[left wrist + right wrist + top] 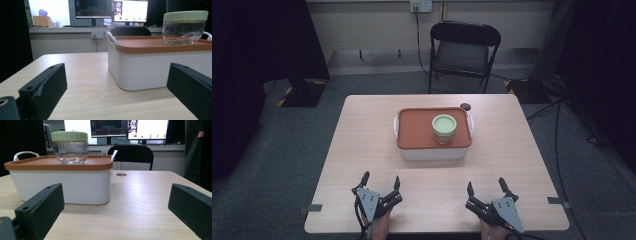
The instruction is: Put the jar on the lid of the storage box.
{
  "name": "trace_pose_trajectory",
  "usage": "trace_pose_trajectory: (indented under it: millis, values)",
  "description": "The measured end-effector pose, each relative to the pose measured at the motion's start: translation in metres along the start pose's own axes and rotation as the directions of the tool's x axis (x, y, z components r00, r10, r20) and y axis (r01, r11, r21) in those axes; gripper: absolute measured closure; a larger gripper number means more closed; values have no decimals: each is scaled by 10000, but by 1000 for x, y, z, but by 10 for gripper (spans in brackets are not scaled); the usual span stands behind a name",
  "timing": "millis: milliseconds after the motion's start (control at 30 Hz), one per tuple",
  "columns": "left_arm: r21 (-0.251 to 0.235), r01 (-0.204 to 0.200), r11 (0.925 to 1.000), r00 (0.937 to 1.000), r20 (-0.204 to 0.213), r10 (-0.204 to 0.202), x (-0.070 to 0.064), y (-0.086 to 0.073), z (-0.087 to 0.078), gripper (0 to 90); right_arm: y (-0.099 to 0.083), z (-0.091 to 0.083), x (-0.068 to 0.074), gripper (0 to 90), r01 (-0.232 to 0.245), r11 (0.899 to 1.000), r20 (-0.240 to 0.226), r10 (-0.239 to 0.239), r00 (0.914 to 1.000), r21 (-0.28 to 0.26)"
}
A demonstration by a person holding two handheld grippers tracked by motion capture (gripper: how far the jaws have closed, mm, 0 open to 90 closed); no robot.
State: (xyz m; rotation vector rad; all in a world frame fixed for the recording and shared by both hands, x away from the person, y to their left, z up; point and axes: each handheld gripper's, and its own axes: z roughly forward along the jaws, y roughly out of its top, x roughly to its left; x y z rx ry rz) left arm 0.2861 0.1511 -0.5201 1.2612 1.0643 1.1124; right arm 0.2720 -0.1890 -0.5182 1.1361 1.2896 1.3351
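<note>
Glass jar point(444, 129) with green lid stands on orange lid point(422, 135) of white storage box point(432, 152), right of lid centre. Left tool point(379, 187) and right tool point(488, 192) rest near box, at bench point(362, 150) edge; both jaws apart, empty. Advice: approach jar level, grip ribbed glass below lid, squeeze gently, lift straight up.

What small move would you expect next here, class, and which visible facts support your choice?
Probably the right claw moves forward toward the glass jar. Both it and the left claw rest open at the table's near edge, holding nothing, and the jar stands on the right half of the box's orange lid, blocking any lifting of it.
</note>
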Motion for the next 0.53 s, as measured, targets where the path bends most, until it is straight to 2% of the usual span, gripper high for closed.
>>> trace_pose_trajectory:
  millis: [533]
  values:
    - [4,-2,10000,10000,0,2,0,0,0,25,-2,-1,2,0,173,9996,22,-173,9998,-215]
